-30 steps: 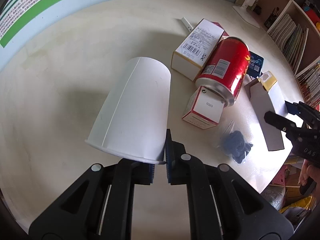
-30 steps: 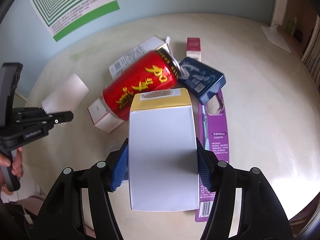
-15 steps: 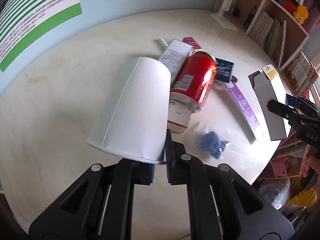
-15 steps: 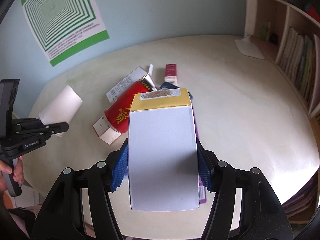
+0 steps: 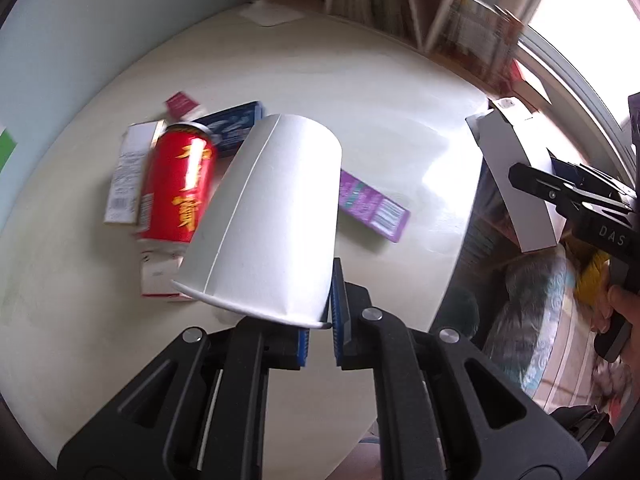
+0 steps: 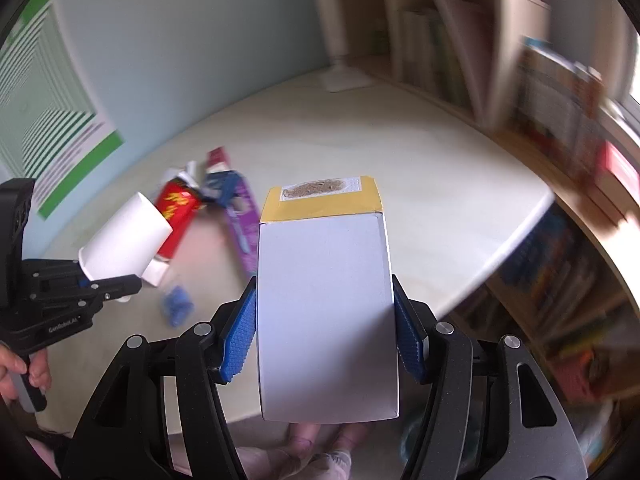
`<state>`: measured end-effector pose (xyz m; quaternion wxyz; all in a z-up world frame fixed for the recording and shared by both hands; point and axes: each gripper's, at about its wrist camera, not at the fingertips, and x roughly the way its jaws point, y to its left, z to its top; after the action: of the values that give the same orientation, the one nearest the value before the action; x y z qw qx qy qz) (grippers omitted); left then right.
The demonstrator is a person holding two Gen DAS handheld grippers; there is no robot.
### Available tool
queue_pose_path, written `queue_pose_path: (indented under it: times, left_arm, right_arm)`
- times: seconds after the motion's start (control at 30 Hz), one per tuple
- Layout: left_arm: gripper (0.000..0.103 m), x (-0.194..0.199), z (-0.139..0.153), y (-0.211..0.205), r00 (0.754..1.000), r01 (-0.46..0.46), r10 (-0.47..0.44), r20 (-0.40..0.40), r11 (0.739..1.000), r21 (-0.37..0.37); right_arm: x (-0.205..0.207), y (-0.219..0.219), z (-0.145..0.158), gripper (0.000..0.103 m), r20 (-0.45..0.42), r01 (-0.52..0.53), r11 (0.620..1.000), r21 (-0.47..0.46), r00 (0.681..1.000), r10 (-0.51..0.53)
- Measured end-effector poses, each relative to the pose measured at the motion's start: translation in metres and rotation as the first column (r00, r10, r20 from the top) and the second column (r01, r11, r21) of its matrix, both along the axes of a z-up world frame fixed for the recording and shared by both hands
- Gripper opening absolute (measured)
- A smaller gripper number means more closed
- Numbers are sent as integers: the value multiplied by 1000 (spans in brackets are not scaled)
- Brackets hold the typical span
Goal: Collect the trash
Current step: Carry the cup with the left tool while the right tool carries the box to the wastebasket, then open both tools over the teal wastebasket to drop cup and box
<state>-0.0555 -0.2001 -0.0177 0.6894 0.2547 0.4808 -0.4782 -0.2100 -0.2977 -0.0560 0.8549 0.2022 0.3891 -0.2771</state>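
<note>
Behind the held paper cup [image 5: 264, 216], red can [image 5: 180, 188] among boxes [image 5: 128, 172].

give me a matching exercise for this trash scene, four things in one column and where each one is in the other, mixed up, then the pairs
Things
1. white paper cup
2. white box with yellow flap
3. red can
4. purple flat package

Places
A. lying on its side on the table, on top of small boxes
B. pinched by its rim in the left gripper
C. lying flat on the table, partly hidden behind the cup in the left wrist view
D. clamped across its sides in the right gripper

Pairs: 1-B, 2-D, 3-A, 4-C
</note>
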Motion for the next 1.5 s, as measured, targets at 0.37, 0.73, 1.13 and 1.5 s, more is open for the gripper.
queue_pose_path:
  times: [0.37, 0.73, 1.13, 1.5]
  left_arm:
    - [7, -122, -25, -74, 901, 434, -433, -27, 899, 59]
    - [7, -251, -75, -129, 747, 664, -657, -98, 739, 112]
    - [7, -342, -201, -178, 638, 768, -718, -280, 564, 303]
    - [61, -364, -236, -197, 656, 754, -673, -342, 558, 347]
  right_arm:
    - [-170, 9, -26, 61, -39, 407, 912, 59, 914, -405]
    - [-298, -1, -82, 61, -76, 572, 796, 200, 819, -569]
    - [-368, -41, -198, 62, -128, 626, 635, 453, 750, -648]
    - [-402, -64, -243, 84, -100, 638, 498, 587, 667, -738]
